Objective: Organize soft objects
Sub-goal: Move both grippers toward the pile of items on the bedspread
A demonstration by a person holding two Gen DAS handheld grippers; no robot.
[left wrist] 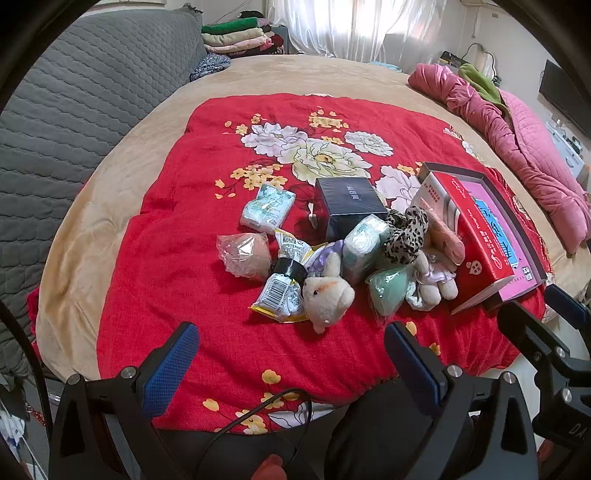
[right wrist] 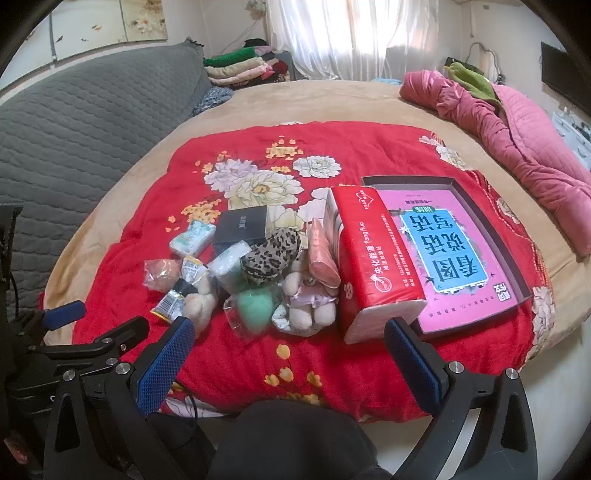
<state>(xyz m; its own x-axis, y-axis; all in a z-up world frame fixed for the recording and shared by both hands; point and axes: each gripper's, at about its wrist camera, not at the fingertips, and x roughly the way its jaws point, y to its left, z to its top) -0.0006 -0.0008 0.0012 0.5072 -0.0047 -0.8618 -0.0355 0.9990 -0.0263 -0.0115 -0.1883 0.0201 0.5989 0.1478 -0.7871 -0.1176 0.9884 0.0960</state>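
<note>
A pile of soft things lies on the red floral blanket [left wrist: 184, 258]: a white plush toy [left wrist: 327, 295], a leopard-print scrunchie [left wrist: 404, 230], a green sponge in plastic [left wrist: 388, 288], a beige sponge in plastic [left wrist: 245, 254], tissue packs [left wrist: 267, 206] and a small plush bear [right wrist: 306, 302]. A red tissue pack [right wrist: 373, 266] leans on an open box tray [right wrist: 491, 229] with a pink book. My left gripper [left wrist: 291, 347] is open and empty, just short of the white plush. My right gripper [right wrist: 290, 343] is open and empty, near the pile's front.
A dark square box [left wrist: 349, 205] sits behind the pile. A grey quilted headboard [left wrist: 74, 122] is at the left, folded clothes [left wrist: 236, 35] at the back, a pink quilt [left wrist: 517, 147] at the right. The bed's front edge is just under the grippers.
</note>
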